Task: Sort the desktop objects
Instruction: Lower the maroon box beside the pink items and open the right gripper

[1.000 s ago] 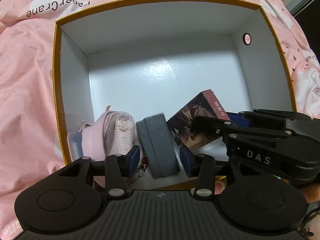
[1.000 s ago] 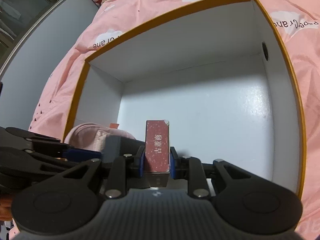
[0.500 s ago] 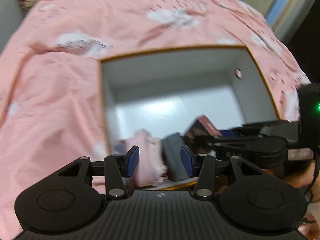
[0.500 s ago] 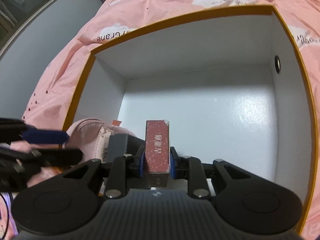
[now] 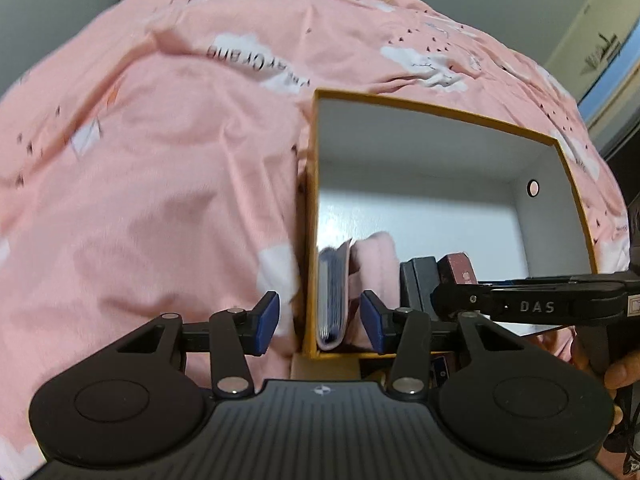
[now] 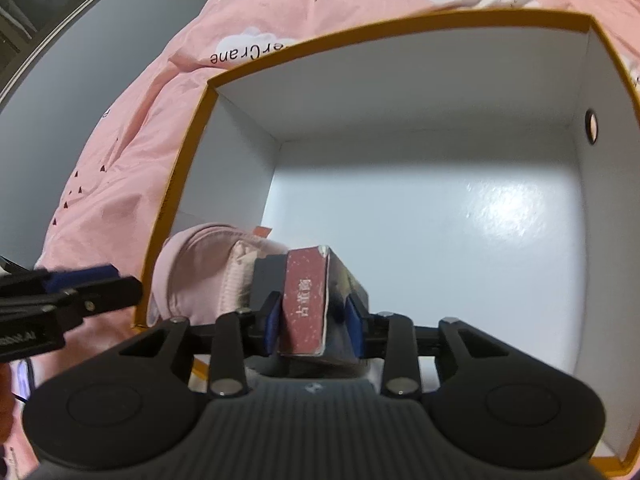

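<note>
- Maroon card box (image 6: 306,304) now tilted between our right claw (image 6: 314,322), whose jaws have just been opening (released, we judge).
- Left claw (image 5: 320,322) half-open, empty, pulled back outside the orange-rimmed box (image 5: 440,114).

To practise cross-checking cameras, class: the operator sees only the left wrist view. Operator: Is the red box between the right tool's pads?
Observer: Yes. The red box stands between the pads of the right tool, whose jaws have just been opening.
Operator: Is it square to them?
Observer: No, it sits askew, next to the grey case.
Operator: Any room beside it?
Observer: Yes, the storage box floor to its right is bare.
</note>
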Tool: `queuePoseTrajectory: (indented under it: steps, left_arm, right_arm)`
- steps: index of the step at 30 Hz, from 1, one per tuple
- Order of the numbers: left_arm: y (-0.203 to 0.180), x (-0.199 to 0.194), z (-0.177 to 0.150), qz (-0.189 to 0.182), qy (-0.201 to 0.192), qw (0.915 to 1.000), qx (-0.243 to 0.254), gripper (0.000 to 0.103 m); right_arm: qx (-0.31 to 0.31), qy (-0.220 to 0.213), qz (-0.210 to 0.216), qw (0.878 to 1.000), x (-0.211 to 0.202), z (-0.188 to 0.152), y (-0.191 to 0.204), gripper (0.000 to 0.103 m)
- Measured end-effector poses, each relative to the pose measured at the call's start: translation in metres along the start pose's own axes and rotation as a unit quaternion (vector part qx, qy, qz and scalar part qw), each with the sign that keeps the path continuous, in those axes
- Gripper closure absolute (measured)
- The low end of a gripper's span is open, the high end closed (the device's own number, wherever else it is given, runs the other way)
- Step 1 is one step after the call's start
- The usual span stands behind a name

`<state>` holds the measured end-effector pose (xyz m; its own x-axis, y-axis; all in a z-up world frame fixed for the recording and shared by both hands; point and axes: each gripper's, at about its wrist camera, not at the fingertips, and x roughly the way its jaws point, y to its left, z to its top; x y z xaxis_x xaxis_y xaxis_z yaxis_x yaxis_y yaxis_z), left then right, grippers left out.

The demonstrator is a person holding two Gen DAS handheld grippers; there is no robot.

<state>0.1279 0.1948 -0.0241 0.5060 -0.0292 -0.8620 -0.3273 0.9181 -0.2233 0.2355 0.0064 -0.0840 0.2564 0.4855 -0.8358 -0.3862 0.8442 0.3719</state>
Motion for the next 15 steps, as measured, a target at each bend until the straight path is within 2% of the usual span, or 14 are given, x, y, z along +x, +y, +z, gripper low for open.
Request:
queuePoseTrajectory:
  steps: [2,3,5,9,12,15]
  left_arm:
    - [0.006,0.002,-0.002,-0.005,0.002,0.9999,-0.010,0.054]
    - [0.008,0.004,-0.002,-0.009,0.004,0.9999,-0.014,0.060]
    - [0.011,0.006,-0.003,-0.017,0.009,0.9996,-0.019,0.061]
    - [0.011,0.008,-0.005,-0.030,0.012,0.9992,-0.022,0.064]
    - [0.013,0.013,-0.004,-0.041,0.022,0.9985,-0.029,0.069]
    - [0.015,0.017,-0.005,-0.050,0.029,0.9976,-0.037,0.073]
  right_arm:
    - [0.013,0.014,0.011,1.000,0.002,0.001,-0.002,0.063]
    - [0.019,0.020,0.016,1.000,0.003,0.001,-0.004,0.063]
    - [0.019,0.020,0.017,0.999,0.003,0.001,-0.004,0.062]
    - [0.030,0.038,0.029,0.998,0.010,0.003,-0.007,0.049]
    - [0.046,0.044,0.042,0.997,0.015,0.002,-0.012,0.045]
    - [0.063,0.047,0.052,0.996,0.017,0.002,-0.018,0.050]
